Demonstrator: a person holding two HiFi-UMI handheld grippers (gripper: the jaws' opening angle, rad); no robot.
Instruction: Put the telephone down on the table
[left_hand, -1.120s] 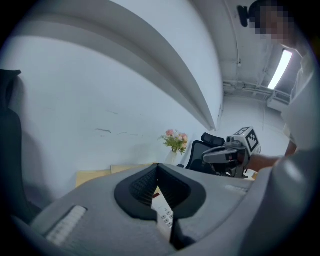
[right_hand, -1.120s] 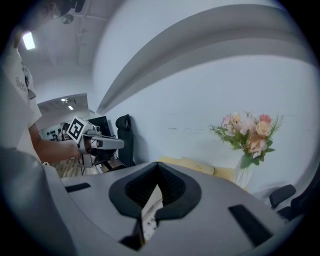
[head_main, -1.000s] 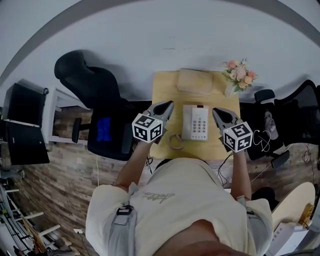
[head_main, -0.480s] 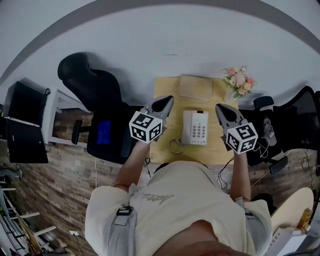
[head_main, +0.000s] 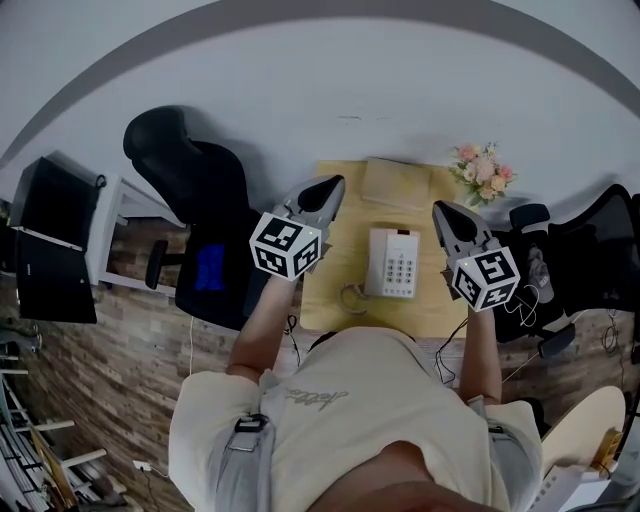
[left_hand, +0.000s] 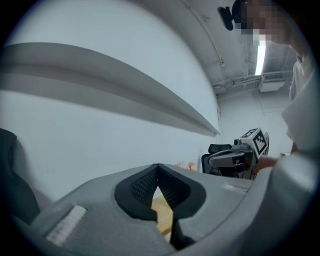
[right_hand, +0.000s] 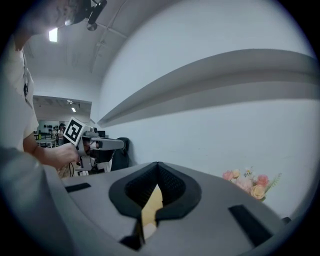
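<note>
Currently plenty of bare table either side of telephone; chairs off both table ends. Lies flat mid-table, long axis near-to-far, keypad up. White, coiled cord at near-left. Left gripper, right gripper over table's side edges, both closed, empty.

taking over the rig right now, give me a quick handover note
Left gripper: shut, empty, held over the table's left side.
Right gripper: shut, empty, held over the right side.
Phone: flat on the table, between the two grippers, touched by neither.
Done: the phone is down.
Left: nothing, as far as the views show.
</note>
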